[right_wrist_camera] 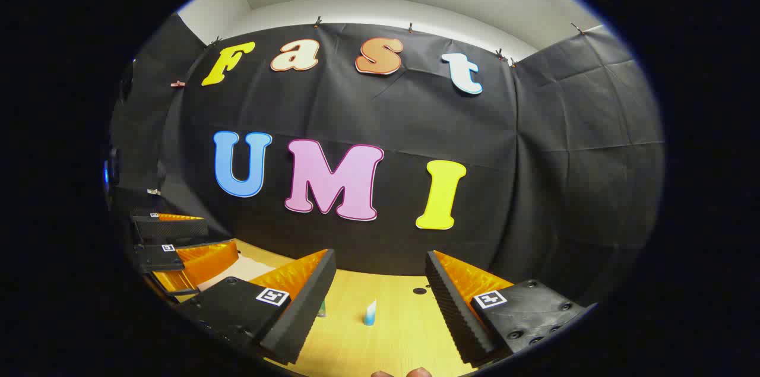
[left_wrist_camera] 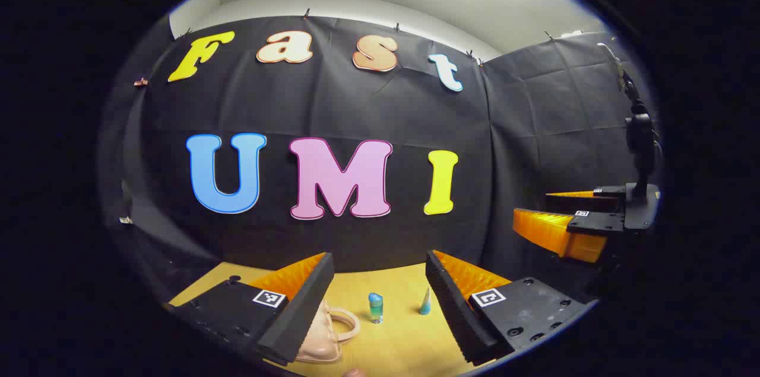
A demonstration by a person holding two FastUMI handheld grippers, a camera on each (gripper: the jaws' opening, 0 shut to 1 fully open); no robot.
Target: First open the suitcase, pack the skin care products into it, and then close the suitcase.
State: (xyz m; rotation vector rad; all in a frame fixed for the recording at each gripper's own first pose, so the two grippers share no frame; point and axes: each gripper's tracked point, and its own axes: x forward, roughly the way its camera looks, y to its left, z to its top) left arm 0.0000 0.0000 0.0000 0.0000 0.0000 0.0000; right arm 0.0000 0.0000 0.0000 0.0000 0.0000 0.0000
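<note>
I hold both grippers wide above the table (left_wrist_camera: 404, 341). Left gripper (left_wrist_camera: 380, 282), right gripper (right_wrist_camera: 380, 282). The suitcase (left_wrist_camera: 323, 335), left of the bottle (left_wrist_camera: 375, 307), needs a low approach first.

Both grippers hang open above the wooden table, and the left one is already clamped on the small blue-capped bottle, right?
Not quite. In the left gripper view the left gripper is open and holds nothing; the blue-capped bottle stands free on the wooden table. The right gripper is open too.
</note>
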